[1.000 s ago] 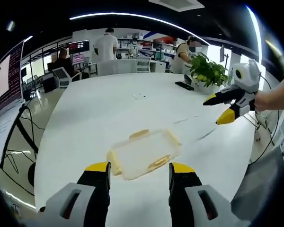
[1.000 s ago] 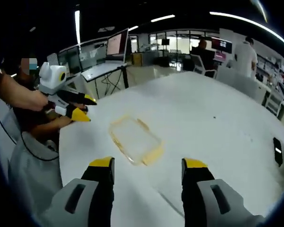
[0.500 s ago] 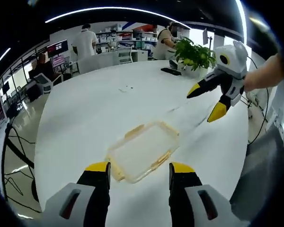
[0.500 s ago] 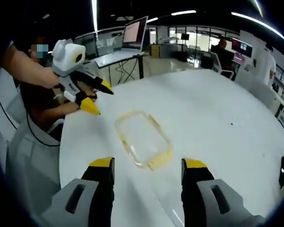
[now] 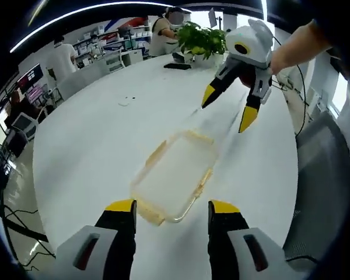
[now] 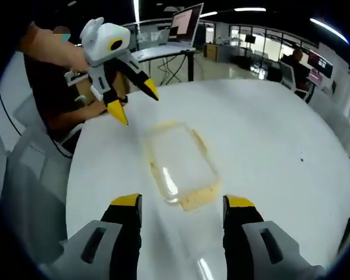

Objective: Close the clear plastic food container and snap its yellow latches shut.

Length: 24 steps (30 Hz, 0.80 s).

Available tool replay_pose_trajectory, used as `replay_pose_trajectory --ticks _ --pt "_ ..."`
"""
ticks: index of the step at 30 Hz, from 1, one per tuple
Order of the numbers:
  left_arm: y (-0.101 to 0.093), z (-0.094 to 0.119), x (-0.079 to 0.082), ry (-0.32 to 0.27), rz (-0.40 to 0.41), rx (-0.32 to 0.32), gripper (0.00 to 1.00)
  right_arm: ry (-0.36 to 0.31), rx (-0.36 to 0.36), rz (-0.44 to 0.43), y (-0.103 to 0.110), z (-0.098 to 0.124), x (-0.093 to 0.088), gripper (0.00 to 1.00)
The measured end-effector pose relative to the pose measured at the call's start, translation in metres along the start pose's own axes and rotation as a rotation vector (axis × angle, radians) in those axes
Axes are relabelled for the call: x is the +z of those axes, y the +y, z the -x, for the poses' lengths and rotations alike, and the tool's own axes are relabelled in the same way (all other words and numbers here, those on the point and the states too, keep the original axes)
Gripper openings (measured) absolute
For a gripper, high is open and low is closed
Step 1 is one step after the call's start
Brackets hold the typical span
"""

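Observation:
A clear plastic food container (image 5: 175, 172) with yellow latches lies flat on the white table (image 5: 93, 140), lid on top. My left gripper (image 5: 171, 207) hovers open just short of its near end, nothing between the jaws. The right gripper (image 5: 227, 111) comes in from the upper right, open, tips above the container's far end. In the right gripper view the container (image 6: 181, 163) lies ahead of my open right gripper (image 6: 182, 202), with the left gripper (image 6: 134, 102) open beyond its far end, held by a hand.
A potted plant (image 5: 201, 38) and a dark phone (image 5: 178, 66) stand at the table's far edge. A grey chair (image 5: 324, 175) is beside the table. People stand at desks in the background. A seated person (image 6: 58, 99) is by the table.
Both grippers have drawn closer to the container, which looks larger in both views. Each gripper now hangs over an end of it. The container itself has not moved.

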State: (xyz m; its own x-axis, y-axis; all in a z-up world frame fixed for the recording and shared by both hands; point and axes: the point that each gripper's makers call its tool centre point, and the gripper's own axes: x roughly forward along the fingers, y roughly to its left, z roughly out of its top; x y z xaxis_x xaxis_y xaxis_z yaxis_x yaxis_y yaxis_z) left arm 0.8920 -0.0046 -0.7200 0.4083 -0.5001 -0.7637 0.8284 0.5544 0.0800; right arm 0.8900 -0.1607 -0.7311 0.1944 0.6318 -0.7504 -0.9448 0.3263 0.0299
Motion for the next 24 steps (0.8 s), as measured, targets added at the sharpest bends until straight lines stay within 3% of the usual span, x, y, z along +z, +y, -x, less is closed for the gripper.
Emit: replay_pose_trajectory --ticks 6,14,24 --pt "0.010 -0.008 -0.009 0.034 -0.107 -0.030 0.44 0.019 0.026 0.042 -0.003 -0.011 0.001 0.53" --pt "0.012 -0.021 -0.013 0.051 -0.142 -0.127 0.44 0.056 0.059 0.079 -0.002 -0.021 -0.004 0.53" --pt "0.020 -0.030 -0.022 0.102 -0.241 -0.194 0.45 0.091 0.079 0.116 -0.009 -0.029 -0.007 0.53"
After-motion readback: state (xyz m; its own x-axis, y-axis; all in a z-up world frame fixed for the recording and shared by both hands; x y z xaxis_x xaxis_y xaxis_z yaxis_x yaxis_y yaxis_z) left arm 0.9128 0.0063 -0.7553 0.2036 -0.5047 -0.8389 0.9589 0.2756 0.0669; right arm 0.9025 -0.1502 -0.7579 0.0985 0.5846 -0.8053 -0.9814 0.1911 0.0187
